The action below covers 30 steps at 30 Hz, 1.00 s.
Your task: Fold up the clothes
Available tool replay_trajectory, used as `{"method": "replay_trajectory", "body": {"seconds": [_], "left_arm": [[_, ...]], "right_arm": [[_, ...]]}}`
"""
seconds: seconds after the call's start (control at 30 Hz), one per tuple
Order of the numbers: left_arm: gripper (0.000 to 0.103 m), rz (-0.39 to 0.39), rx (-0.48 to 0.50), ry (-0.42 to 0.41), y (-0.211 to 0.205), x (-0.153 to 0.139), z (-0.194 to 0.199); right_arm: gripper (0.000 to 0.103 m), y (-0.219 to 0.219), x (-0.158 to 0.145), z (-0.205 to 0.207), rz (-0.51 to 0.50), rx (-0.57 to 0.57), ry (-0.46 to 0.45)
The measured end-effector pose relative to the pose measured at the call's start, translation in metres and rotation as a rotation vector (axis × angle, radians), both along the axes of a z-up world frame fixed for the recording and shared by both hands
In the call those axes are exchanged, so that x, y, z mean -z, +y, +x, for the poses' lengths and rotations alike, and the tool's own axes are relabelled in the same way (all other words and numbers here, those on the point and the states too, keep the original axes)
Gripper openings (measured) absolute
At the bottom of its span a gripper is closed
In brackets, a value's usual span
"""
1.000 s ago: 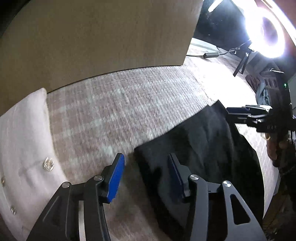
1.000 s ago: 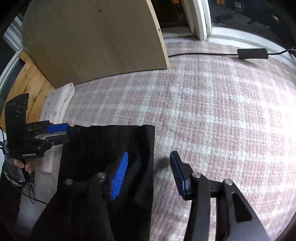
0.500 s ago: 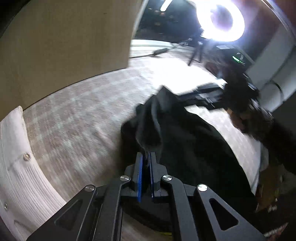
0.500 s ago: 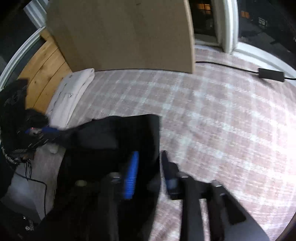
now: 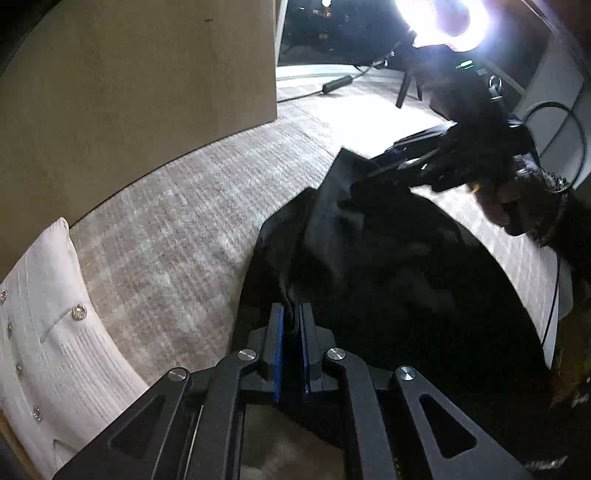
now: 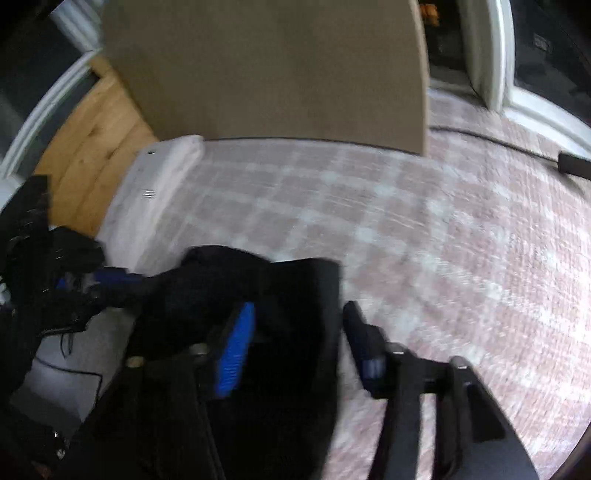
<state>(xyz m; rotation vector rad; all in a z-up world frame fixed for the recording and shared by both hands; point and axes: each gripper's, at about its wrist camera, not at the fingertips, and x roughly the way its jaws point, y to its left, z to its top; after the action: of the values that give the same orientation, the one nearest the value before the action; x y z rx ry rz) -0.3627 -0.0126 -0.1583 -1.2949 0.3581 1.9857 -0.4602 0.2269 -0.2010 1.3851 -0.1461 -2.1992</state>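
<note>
A black garment (image 5: pixel 388 277) lies on a pink plaid cover (image 5: pixel 184 221). My left gripper (image 5: pixel 291 325) is shut on a bunched fold at its near edge, and the cloth rises in a ridge from the pads. In the right wrist view, the left gripper (image 6: pixel 114 278) pulls that corner of the garment (image 6: pixel 288 295) up and to the left. My right gripper (image 6: pixel 297 306) is open and straddles the garment's right edge. A hand holds the right gripper (image 5: pixel 384 162) at the far corner. This view is blurred.
A folded white cardigan (image 5: pixel 48 332) with metal buttons lies at the left of the cover (image 6: pixel 443 240). A tall beige board (image 5: pixel 129 92) stands behind. A ring light (image 5: pixel 443 18) glares at the top right. A black power adapter (image 5: pixel 336 83) lies on its cable.
My left gripper went from open to shut on the garment's edge and has drawn it up into a ridge. My right gripper's fingers narrowed, then spread again. Both views have shifted.
</note>
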Motion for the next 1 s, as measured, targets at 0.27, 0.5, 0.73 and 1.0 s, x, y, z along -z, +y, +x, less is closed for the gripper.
{"method": "replay_trajectory", "body": {"seconds": [0.27, 0.5, 0.73, 1.0], "left_arm": [[0.007, -0.077, 0.057, -0.021, -0.001, 0.019, 0.011], [0.007, -0.09, 0.092, -0.021, 0.003, 0.022, 0.014], [0.007, -0.093, 0.095, -0.013, -0.003, 0.016, 0.016], [0.01, -0.035, 0.094, -0.026, -0.017, -0.002, 0.016]], "right_arm": [[0.035, -0.017, -0.02, 0.057, -0.074, -0.192, -0.04], [0.036, 0.01, -0.015, 0.005, 0.001, 0.057, -0.034], [0.029, -0.032, -0.012, 0.025, 0.083, -0.088, 0.042], [0.01, -0.004, -0.05, 0.073, -0.023, -0.229, -0.005]]}}
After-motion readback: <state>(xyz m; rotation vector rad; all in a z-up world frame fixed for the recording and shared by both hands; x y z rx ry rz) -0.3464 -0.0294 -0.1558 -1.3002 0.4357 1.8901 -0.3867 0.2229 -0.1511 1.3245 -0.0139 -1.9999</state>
